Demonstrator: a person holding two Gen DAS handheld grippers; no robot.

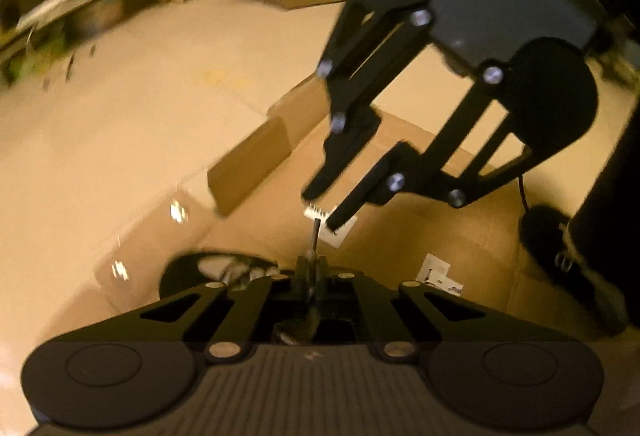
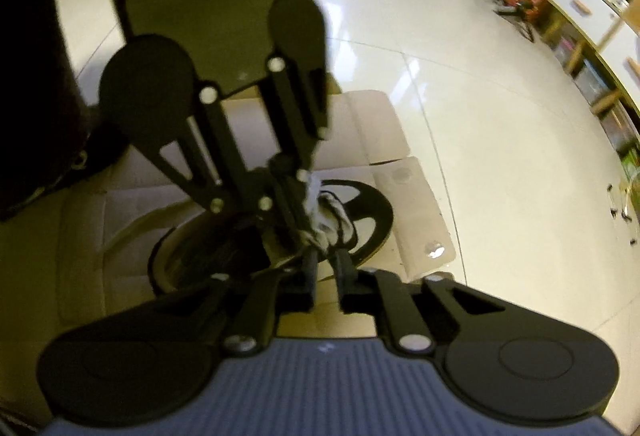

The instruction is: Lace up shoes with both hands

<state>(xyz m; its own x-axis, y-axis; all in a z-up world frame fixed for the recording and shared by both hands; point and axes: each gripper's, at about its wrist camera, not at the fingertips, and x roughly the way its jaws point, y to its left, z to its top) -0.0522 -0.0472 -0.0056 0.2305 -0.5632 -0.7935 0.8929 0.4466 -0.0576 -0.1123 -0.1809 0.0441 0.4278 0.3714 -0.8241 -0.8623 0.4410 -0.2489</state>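
On the left of the left wrist view, the flattened brown cardboard sheet (image 1: pixel 256 164) lies on the pale tiled floor (image 1: pixel 120 124), seemingly as a work mat under the black low shoe (image 1: pixel 218 268), whose opening shows just beyond the left gripper (image 1: pixel 311 278). That gripper's fingers are pressed together on a thin dark-and-white shoelace (image 1: pixel 314 236) that rises taut from between them, held so, I judge, to keep the lace from slipping back through its eyelet.

Further right and above, the right gripper (image 1: pixel 326 210) hangs with its fingers a little apart, right at the lace's upper end; whether they pinch it the blur hides (the right wrist view shows a plain gap between the fingers (image 2: pixel 310 276), with nothing clearly in it). It looks like a handover from right to left.

By count: two grippers, one lace strand in hand, one shoe on the cardboard, and possibly a second dark shoe (image 1: pixel 552 240) at the far right.
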